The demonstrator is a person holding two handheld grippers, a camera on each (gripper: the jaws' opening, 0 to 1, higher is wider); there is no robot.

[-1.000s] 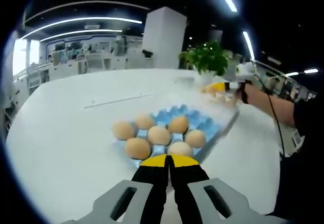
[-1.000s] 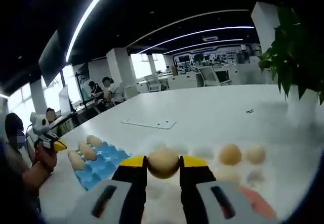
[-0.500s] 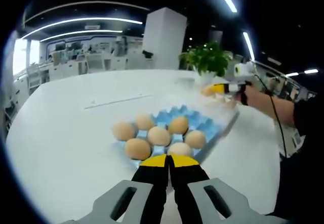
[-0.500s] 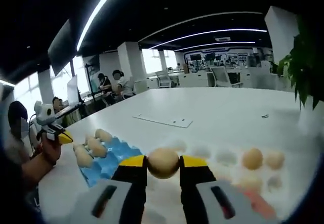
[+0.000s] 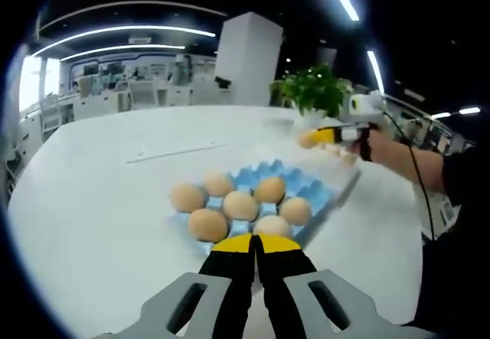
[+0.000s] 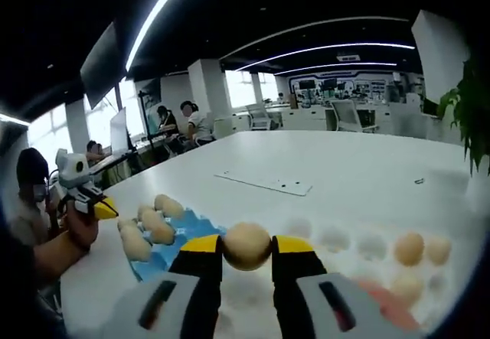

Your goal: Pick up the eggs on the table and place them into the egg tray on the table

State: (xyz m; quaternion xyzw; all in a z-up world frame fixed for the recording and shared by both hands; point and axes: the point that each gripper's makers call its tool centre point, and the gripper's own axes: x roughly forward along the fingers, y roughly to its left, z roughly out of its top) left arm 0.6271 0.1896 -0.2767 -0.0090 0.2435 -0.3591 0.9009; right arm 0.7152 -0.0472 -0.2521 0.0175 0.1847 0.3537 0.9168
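Here the smooth, tan, oval egg (image 6: 246,245) sits clamped between the yellow-tipped jaws of the right gripper (image 6: 246,249), lifted above the glossy white tabletop (image 6: 337,178). To its left lies the light blue moulded egg tray (image 6: 178,236), its dimpled cups already carrying six matte brown eggs (image 5: 240,205) in the left gripper view. More loose pale brown eggs (image 6: 409,248) rest on the table to the right of the held one. The left gripper (image 5: 255,247) hovers just before the tray's near edge, jaws pressed together with nothing between them.
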